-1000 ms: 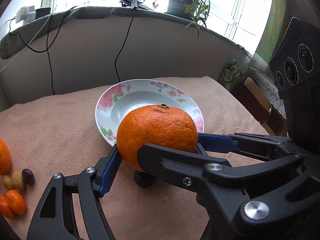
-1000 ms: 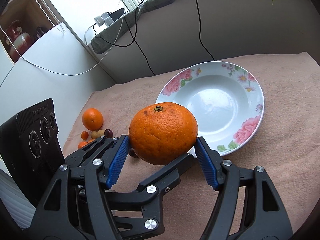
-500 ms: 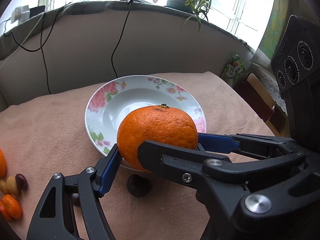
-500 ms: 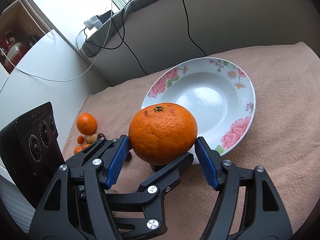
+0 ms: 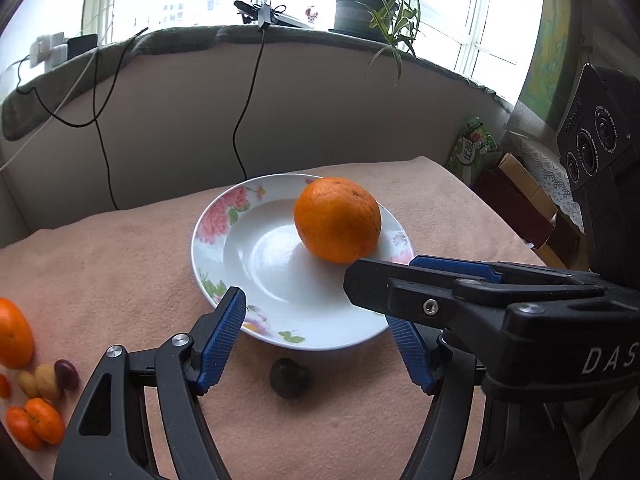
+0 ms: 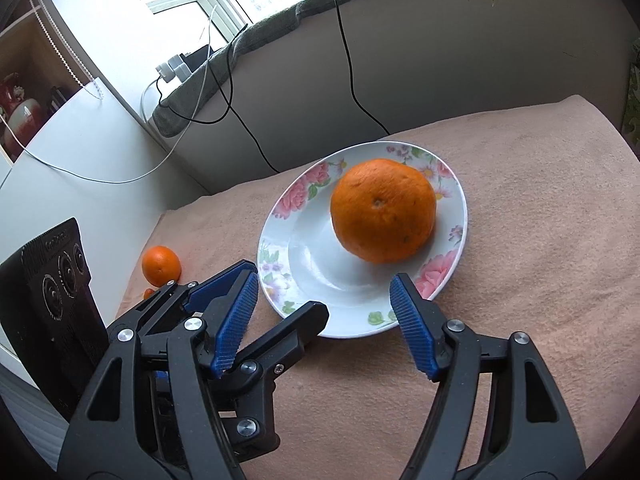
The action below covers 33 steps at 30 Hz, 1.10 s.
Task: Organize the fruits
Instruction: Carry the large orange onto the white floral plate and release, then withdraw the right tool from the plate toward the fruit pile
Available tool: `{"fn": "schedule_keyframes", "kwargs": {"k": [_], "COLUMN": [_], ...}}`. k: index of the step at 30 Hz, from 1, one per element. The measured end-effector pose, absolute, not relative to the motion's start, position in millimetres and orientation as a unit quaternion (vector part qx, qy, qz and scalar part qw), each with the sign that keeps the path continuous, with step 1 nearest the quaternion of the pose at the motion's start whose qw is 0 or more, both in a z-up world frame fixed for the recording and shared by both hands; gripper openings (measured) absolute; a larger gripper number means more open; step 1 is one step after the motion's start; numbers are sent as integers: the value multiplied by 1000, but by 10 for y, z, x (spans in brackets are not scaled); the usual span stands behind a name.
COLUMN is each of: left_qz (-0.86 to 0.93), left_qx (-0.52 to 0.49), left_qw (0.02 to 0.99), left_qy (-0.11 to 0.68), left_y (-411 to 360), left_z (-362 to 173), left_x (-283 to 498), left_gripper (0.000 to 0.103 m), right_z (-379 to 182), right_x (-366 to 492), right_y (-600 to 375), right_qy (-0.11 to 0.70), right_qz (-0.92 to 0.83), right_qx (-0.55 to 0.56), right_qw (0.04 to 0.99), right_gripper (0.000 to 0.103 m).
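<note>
While the left gripper (image 5: pixel 320 344) hung over the near rim of the floral plate (image 5: pixel 224 280), its blue pads (image 5: pixel 222 340) stood spread with nothing between them. From the left wrist view, the big orange (image 5: pixel 338 219) sat in the plate toward two o'clock, resting against the inner slope. One finger of the right gripper (image 5: pixel 404 292) crossed in from three o'clock, just in front of the orange. A dark small fruit (image 5: pixel 289 378) lay on the pink cloth (image 5: pixel 120 264) at six o'clock of the plate. At nine o'clock of the frame, well apart, lay a smaller orange (image 5: pixel 12 338), kumquats (image 5: pixel 34 424) and a few nut-like pieces (image 5: pixel 48 380).

From the right wrist view, the right gripper (image 6: pixel 324 324) also stood spread and empty, its pads at the plate's (image 6: pixel 276 252) six o'clock rim. The big orange (image 6: pixel 383 210) lay in the plate toward one o'clock, clear of both pads. The left gripper's finger (image 6: pixel 292 332) reached in from seven o'clock. The smaller orange (image 6: pixel 161 265) sat at nine o'clock on the cloth.
</note>
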<state>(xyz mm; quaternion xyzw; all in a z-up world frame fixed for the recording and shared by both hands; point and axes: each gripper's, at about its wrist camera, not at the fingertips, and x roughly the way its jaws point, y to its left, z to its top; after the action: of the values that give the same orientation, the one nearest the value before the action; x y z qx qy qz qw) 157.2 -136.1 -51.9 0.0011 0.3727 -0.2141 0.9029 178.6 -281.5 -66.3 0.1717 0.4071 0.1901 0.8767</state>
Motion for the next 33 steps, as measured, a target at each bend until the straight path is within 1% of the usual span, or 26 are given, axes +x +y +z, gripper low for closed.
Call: {"fn": "schedule_keyframes", "kwargs": {"k": [5, 6, 8, 16, 22, 30, 33], "left_qz": [-210, -209, -207, -199, -186, -168, -155], "left_qx": [-3, -3, -5, -9, 6, -37, -47], "left_qw": [903, 904, 904, 908, 906, 905, 907], "left_qy": [374, 374, 374, 368, 380, 388, 389], "left_y": [-1289, -1278, -1254, -1136, -1014, -659, -528], "left_z": [-511, -505, -496, -437, -474, -529, -542], "left_x": [1514, 1499, 1468, 1320, 1217, 1066, 998], "left_gripper": [72, 72, 72, 72, 72, 72, 72], "right_z": [-623, -608, -585, -527, -526, -476, -424], "right_x": [1690, 1677, 1633, 1473, 1261, 1067, 997], "right_y": [-2849, -2847, -2854, -2826, -2814, -2681, -2574], "right_qy": [398, 395, 388, 378, 361, 338, 330], "right_qz": [186, 185, 183, 170, 153, 168, 174], "right_qx": [171, 171, 172, 166, 156, 153, 130], "right_qw": [882, 883, 887, 895, 907, 913, 919], "right_gripper": [73, 77, 82, 83, 83, 83, 84]}}
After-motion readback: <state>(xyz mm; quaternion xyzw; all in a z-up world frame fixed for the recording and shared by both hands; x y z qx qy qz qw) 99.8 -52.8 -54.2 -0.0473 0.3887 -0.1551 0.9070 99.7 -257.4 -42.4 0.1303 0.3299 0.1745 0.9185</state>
